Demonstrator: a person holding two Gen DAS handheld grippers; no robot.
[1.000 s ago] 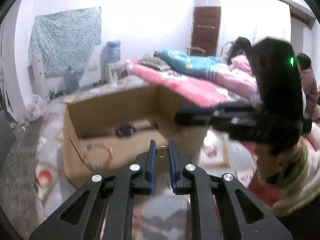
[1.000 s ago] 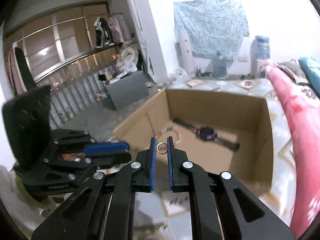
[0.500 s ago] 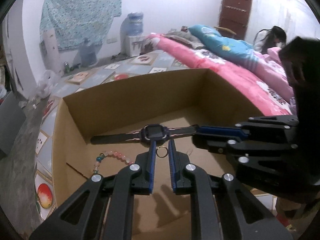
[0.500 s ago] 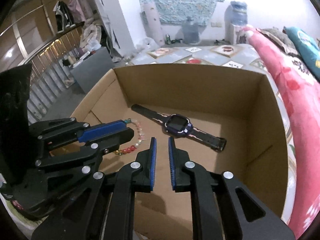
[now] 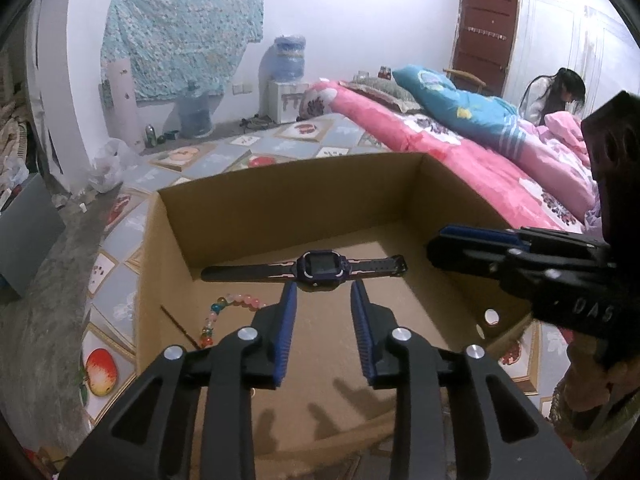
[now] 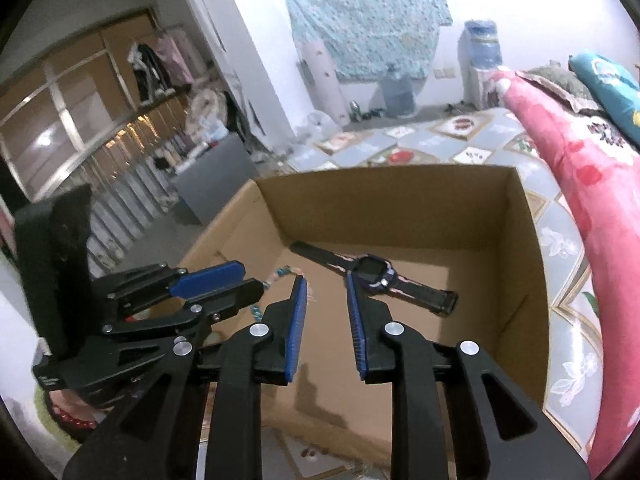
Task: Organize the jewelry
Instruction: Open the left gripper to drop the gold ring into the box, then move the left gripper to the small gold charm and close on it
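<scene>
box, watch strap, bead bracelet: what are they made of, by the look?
Box: plain brown corrugated cardboard, matte; folded flaps and a punched hole in one wall.
Watch strap: looks like dark matte rubber or silicone with a pink stripe; it lies limp and flat.
Bead bracelet: glossy translucent beads, pink, teal, red; glass or plastic, can't tell.

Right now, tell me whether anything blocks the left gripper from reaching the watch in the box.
Nothing visible does. The left gripper, jaws opening with nothing between them, points straight at the watch on the cardboard box floor. The bead bracelet lies off to its left, and the right gripper is off to the right.
</scene>
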